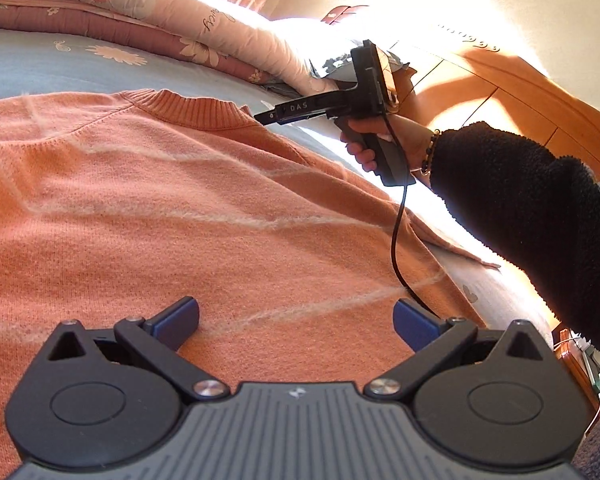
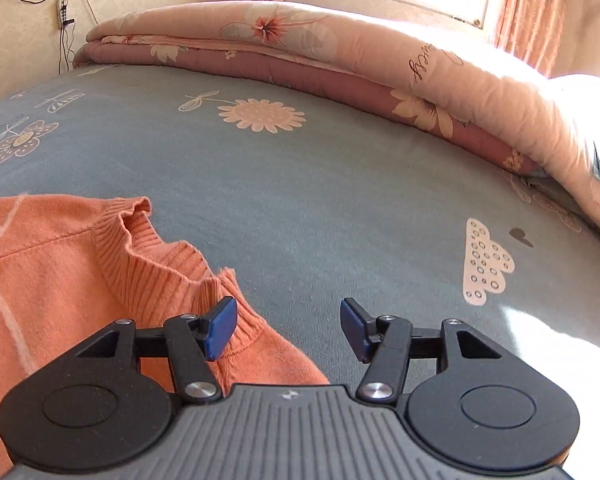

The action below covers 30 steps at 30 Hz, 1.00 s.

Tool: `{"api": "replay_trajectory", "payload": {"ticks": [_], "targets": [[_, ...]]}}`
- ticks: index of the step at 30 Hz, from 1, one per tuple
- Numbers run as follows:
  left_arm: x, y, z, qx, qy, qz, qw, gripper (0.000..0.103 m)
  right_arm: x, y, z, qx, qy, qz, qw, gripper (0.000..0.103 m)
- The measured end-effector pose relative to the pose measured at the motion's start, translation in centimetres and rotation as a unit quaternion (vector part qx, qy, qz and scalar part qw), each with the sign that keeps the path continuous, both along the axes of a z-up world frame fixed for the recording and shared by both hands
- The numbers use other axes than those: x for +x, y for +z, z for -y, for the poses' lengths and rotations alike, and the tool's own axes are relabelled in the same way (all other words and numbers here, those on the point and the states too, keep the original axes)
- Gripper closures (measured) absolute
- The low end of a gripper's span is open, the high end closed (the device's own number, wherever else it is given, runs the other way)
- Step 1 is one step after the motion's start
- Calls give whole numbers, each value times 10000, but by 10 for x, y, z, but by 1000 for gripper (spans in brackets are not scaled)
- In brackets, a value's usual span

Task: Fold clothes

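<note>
Both sets of fingers gape empty: the left gripper [image 1: 296,318] over the orange sweater [image 1: 180,220], the right gripper [image 2: 288,328] beside its collar [image 2: 168,264]. A shallow pinch could slip off the knit.

Bare bedsheet [image 2: 320,200] fills the middle of the right wrist view, free to pass. A folded quilt [image 2: 380,64] blocks the top and right; the sweater [image 2: 60,280] covers the lower left.
</note>
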<state>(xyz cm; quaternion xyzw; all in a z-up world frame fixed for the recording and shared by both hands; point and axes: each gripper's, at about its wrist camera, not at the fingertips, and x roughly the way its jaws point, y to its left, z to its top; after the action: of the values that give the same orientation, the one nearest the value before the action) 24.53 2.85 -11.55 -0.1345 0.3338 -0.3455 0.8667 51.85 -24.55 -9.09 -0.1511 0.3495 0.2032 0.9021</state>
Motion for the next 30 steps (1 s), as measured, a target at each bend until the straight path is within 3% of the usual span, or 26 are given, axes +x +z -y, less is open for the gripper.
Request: {"api": "replay_trajectory", "payload": {"ticks": [4,7,9,12,20,23,30], "targets": [[-1,-2,1,7,-16,57,10000,1,-2,-21,24,224,-107,-129,9996,42],[-1,-2,1,38,-24,97,9999,1,-10,-21,29,484,-28,-265,9985,63],[-2,-2,2,69,-29,120,9999,1,-17,-19,22,274,117,-237,9993,82],[-1,-2,3,91,-31,137,9999,1,-28,-14,10,-196,244,5,9995,93],[-2,-2,1,55,-21,112,9999,1,-3,-9,11,-709,-443,479,9953,94],[-2,-2,1,70,-27,122,9999,1,2,-26,7,-799,-574,514,9938,93],[-2,-1,2,73,-14,90,9999,1,-23,21,28,-268,-879,373,9951,66]]}}
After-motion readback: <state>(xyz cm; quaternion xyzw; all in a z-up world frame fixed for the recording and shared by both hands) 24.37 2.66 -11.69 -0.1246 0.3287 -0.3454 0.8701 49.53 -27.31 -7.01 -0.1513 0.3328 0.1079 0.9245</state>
